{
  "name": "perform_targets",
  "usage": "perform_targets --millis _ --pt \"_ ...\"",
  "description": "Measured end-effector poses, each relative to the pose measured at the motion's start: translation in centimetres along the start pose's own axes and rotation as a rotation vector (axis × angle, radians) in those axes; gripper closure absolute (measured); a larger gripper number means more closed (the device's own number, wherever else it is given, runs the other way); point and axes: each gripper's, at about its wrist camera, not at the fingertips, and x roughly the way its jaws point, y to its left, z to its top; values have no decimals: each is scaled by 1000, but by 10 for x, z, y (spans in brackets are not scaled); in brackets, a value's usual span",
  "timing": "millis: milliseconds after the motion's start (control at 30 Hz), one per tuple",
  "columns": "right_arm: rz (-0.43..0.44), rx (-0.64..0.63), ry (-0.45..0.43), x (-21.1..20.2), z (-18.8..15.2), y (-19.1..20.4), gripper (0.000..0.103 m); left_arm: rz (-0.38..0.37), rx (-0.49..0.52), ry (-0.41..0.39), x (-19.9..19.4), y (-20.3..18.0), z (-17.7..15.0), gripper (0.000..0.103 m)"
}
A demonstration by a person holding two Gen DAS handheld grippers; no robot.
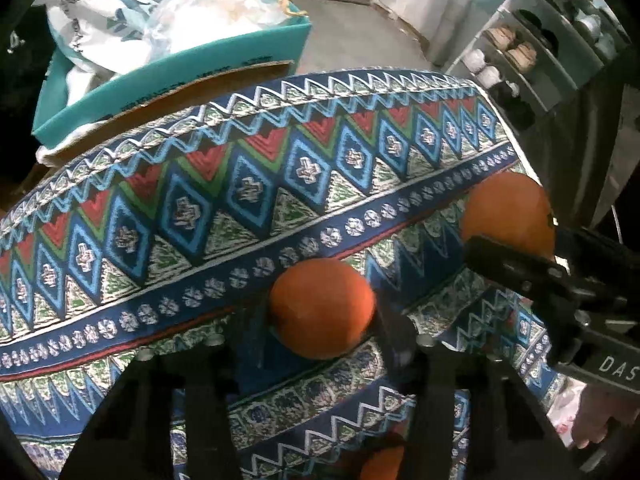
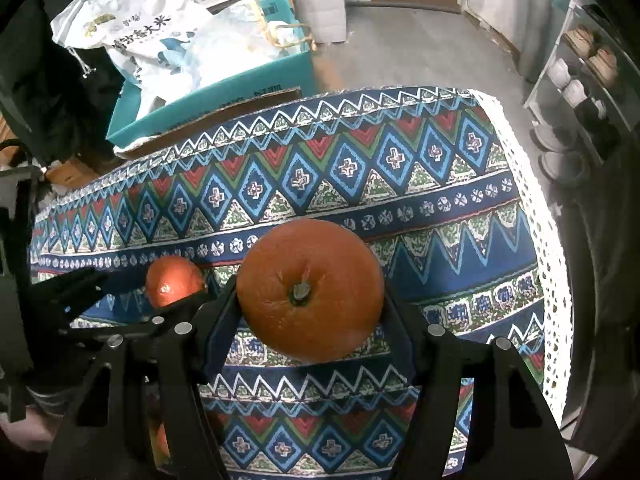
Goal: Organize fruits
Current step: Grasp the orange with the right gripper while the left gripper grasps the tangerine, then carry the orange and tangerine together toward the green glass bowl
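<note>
The task is looking to be in its early or middle part. Each claw is gripping 1 orange above the surface (image 2: pixel 460 240), which is wearing a patterned cloth of blue, red and green, and no bowl, tray or basket for the fruit is showing in either view, so the place of sorting cannot be told.

The left claw (image 1: pixel 322 320) is closing tightly on the smaller orange (image 1: pixel 322 308); its pads are pressing on both sides of the fruit, which is sitting between them just over the cloth. In the right wrist view this same fruit is appearing to the left, half hidden behind black claw parts.

The right claw (image 2: pixel 310 300) is standing about half open, and its 2 fingers are clamping the bigger orange (image 2: pixel 310 290), whose green stem end is facing the camera. In the left wrist view this orange is showing at the right edge of the surface.

A third orange shape (image 1: pixel 380 462) is peeking out low behind the left claw's frame; whether it is lying on the cloth cannot be told. So at least 2 fruits are in hand and not yet placed.

For writing, the letters "DAS" (image 1: pixel 616 368) are reading on the right claw's body. A white sack (image 2: pixel 132 28) in the teal box (image 2: pixel 224 92) behind the surface is carrying Chinese characters, too blurred to read surely.
</note>
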Motion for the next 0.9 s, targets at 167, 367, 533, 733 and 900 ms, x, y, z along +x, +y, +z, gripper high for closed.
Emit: perform_targets --millis 167,367,533,733,900 --pt "5 -6 -6 -3 -1 2 37 11 -5 -24 -5 0 -2 54" --pt "11 -16 -24 -10 -1 6 37 7 4 -54 -28 3 -11 54" --pt "18 -22 -41 -17 0 13 37 5 -5 -84 -52 8 -14 54" --pt "31 -46 -75 -32 0 29 37 22 -2 -129 -82 15 -22 54" --pt "58 -75 -109 -49 2 48 37 25 -12 -149 -102 19 -29 54"
